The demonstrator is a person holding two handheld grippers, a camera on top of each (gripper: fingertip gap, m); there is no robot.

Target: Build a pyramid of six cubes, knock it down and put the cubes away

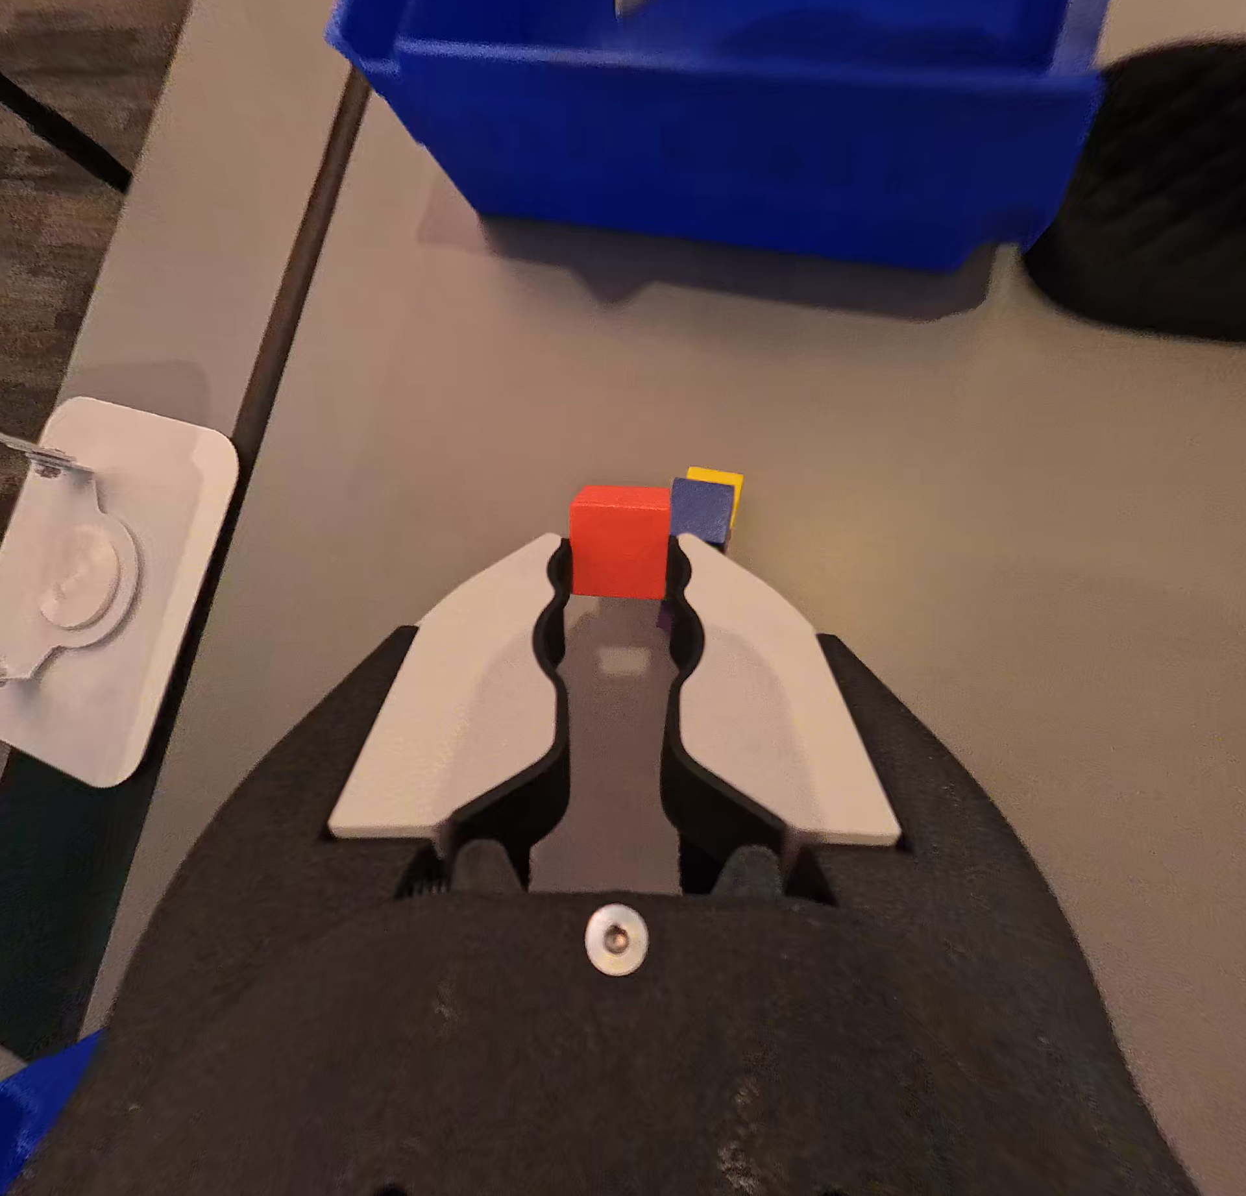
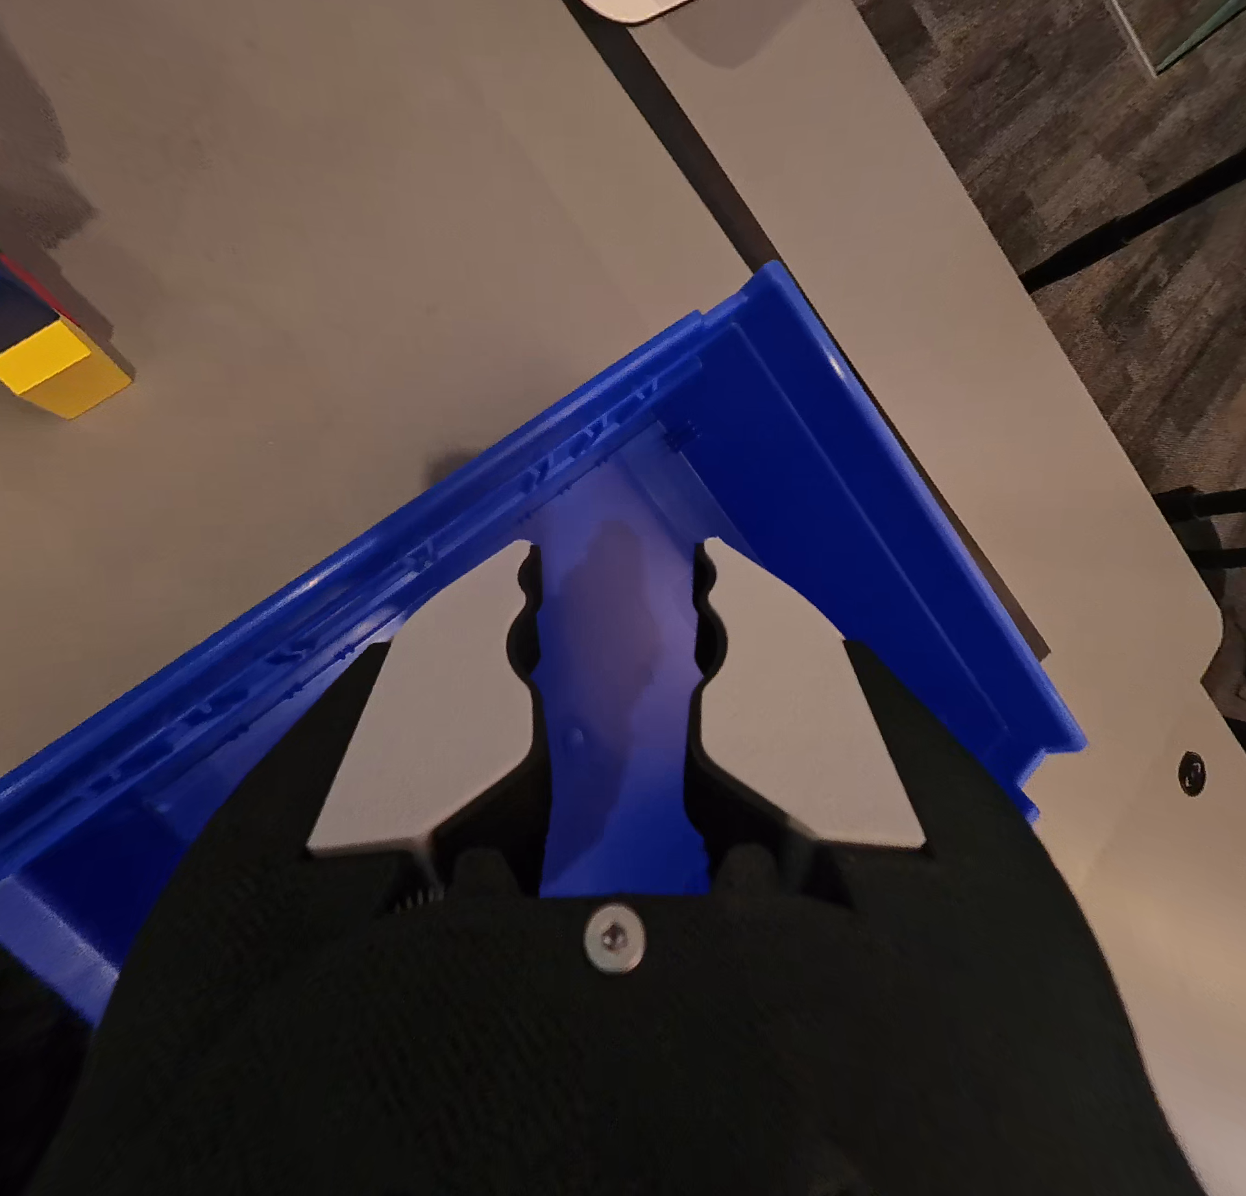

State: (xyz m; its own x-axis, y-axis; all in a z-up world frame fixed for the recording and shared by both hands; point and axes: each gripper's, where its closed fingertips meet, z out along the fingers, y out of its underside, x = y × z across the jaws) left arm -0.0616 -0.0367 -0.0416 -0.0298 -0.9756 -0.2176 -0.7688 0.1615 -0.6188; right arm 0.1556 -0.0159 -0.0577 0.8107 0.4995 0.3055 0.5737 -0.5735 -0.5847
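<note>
Nearest the lens in the left wrist view, the left gripper [image 1: 619, 560], a black textured body with pale smooth wavy-edged fingers, is clamped on a red matte cube [image 1: 619, 543] at the fingertips; the cube's front face squarely meets the camera, its edges level. Touching the red cube's right side sits a dark blue cube [image 1: 701, 518], with a yellow cube [image 1: 725, 483] just behind it; a sliver of purple [image 1: 664, 617] shows low beside the right finger, too small to identify. The group lies mid-desk on the smooth grey desk [image 1: 876, 624], with bare surface to its right and ahead. Beyond stands a glossy blue plastic bin [image 1: 742, 139], its long wall running across the view; a black rounded object [image 1: 1160, 193] sits off its right end. At the left, past a dark seam, a white rounded-corner tray [image 1: 135, 590] lies at the desk edge.

In the right wrist view, the right gripper [image 2: 617, 557] hangs inside the bin, jaws apart with nothing between them, pointing toward a corner of the bin rim [image 2: 755, 327]. The yellow cube [image 2: 61, 371] rests on the desk well apart from the bin. Patterned carpet [image 2: 1079, 85] lies past the desk edge.
</note>
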